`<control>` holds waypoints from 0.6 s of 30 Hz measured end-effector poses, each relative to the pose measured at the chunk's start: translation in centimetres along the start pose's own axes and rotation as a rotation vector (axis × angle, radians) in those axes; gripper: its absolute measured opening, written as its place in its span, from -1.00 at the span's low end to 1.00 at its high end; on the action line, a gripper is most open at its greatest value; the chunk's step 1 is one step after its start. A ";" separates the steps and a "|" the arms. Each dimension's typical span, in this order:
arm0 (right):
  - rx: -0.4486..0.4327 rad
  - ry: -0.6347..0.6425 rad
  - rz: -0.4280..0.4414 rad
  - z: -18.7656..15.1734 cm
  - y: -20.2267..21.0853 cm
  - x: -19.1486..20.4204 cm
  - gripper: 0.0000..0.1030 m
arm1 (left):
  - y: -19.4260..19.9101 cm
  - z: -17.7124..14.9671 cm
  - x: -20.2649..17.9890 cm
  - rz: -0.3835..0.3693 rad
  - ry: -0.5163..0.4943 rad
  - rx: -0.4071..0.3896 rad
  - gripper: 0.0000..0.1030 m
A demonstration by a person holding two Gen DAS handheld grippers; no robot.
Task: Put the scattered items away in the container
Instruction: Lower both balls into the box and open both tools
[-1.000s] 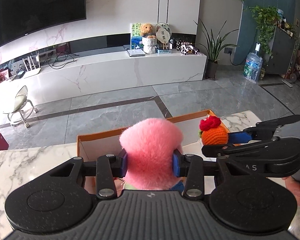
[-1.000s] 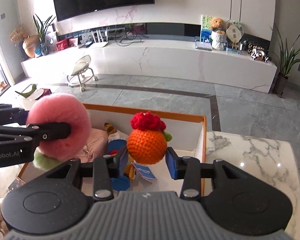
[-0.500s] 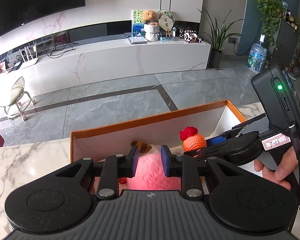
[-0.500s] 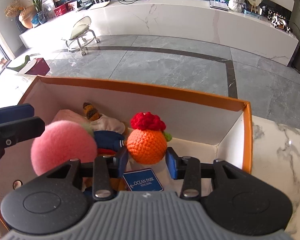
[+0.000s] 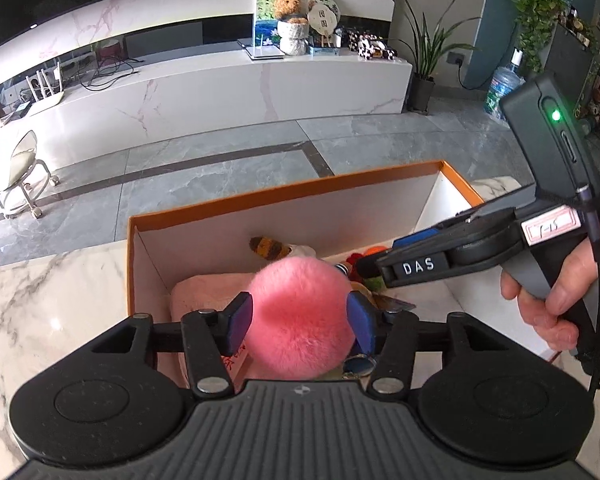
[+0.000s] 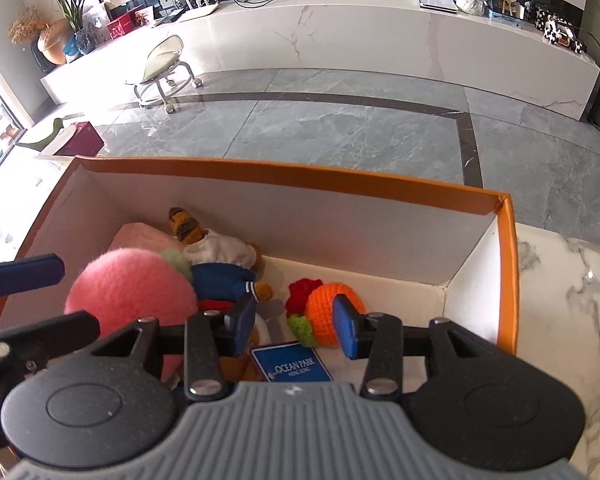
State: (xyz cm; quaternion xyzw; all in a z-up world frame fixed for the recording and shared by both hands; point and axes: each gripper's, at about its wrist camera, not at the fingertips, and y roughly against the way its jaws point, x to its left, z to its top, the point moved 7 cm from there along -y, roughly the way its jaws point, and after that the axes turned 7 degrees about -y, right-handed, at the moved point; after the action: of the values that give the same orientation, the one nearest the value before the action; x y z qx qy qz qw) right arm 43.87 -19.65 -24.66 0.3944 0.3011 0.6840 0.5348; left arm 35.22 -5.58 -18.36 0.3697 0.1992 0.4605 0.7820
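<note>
Container: orange-rimmed box point(image 6: 507, 280), white inside, on a white marble bench point(image 6: 560, 300); grey tiled floor, long white TV console point(image 5: 228, 88) and wheeled stool point(image 6: 162, 74) beyond.

Change since half a second ago: the right hand-held gripper point(image 6: 296, 322) has spread wide and dropped the orange crocheted fruit point(image 6: 328, 312), now lying on the box floor beside a dressed plush doll point(image 6: 220, 272). The left hand-held gripper point(image 5: 298, 318), previously narrow, has widened, its pads flanking the pink pompom point(image 5: 300, 316); firm grip uncertain.

Pompom: round, fluffy, resting low inside the box's left side.
</note>
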 end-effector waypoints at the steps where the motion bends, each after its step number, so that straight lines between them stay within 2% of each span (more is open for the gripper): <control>1: -0.006 -0.001 -0.001 0.0 0.3 0.0 -0.10 | -0.2 -0.1 -0.2 -0.003 -0.011 0.010 0.21; 6: -0.035 -0.002 0.007 -0.5 2.2 0.0 -0.11 | -1.9 -0.3 -0.1 0.007 -0.004 0.047 0.19; 8: -0.049 0.001 0.014 -0.8 3.1 0.1 -0.11 | -2.5 -0.5 0.0 0.003 0.002 0.052 -0.21; 11: -0.071 0.005 0.020 -1.5 4.6 0.0 -0.10 | -2.5 -0.6 0.0 0.005 0.000 0.029 -0.54; 12: -0.077 0.005 0.019 -1.7 4.9 0.0 -0.09 | -2.4 -0.5 0.0 0.012 -0.007 0.018 -0.75; 13: -0.083 0.002 0.018 -1.9 5.3 -0.1 -0.09 | -2.3 -0.5 -0.1 0.016 -0.011 0.013 -0.88; 18: -0.097 -0.011 0.017 -2.8 6.2 -0.6 -0.08 | -1.5 -0.1 -0.5 0.032 -0.030 -0.007 -0.92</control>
State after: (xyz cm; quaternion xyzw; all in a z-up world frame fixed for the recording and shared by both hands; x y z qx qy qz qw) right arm 38.43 -21.74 -21.05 0.3743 0.2613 0.7000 0.5492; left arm 35.77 -6.47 -19.58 0.3772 0.1798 0.4682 0.7786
